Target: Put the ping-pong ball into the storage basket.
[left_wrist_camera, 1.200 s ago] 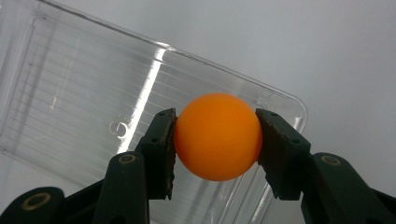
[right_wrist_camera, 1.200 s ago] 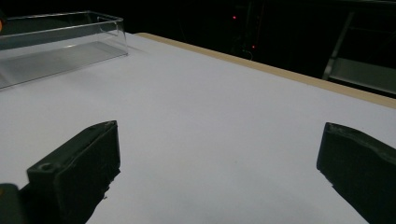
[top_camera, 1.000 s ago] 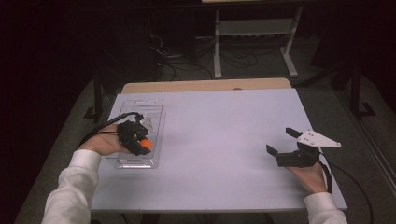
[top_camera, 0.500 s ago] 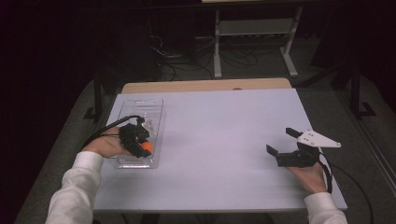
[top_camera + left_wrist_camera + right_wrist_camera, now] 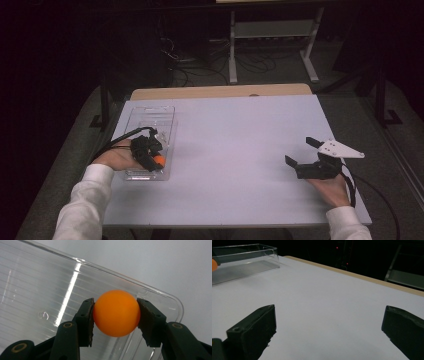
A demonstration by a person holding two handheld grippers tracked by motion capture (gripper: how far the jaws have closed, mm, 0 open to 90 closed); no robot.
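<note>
The orange ball (image 5: pixel 116 313) sits clamped in my left gripper (image 5: pixel 151 156), over the clear tray's (image 5: pixel 150 114) 6 o'clock end. It has drifted a touch nearer me. Right gripper (image 5: pixel 304 155) idles agape at 4 o'clock, so the release comes next, I judge.

Probably lab: dark room, floor cables (image 5: pixel 200 67), metal rack (image 5: pixel 272 30).

Right gripper (image 5: pixel 329 330) gapes over white table (image 5: pixel 324 297) near clear tray (image 5: pixel 244 260).
</note>
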